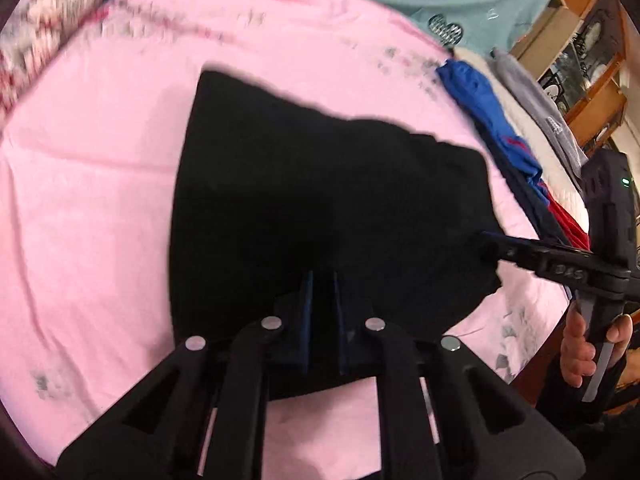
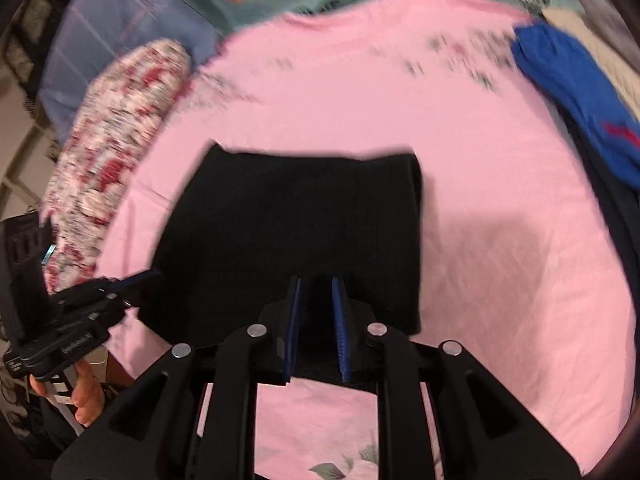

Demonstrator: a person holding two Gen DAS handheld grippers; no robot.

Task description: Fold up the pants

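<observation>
Pants (image 2: 288,236) lie folded mid-sheet on my pink bed cover (image 2: 500,200). Left gripper (image 1: 322,280) and right gripper (image 2: 316,284) hover above their near edge, jaws slightly apart, holding nothing.

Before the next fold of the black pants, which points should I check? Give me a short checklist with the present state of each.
1. Black pants lie flat in a compact folded shape on the pink sheet: ok.
2. Left gripper at the near edge of the pants, jaws slightly apart: ok.
3. Right gripper also at the near edge, jaws slightly apart: ok.
4. Fabric actually pinched by either gripper: cannot tell, black on black.
5. Far edge of the pants even: not ok, it looks stepped in the left wrist view.
6. Blue garment clear of the pants: ok.
</observation>
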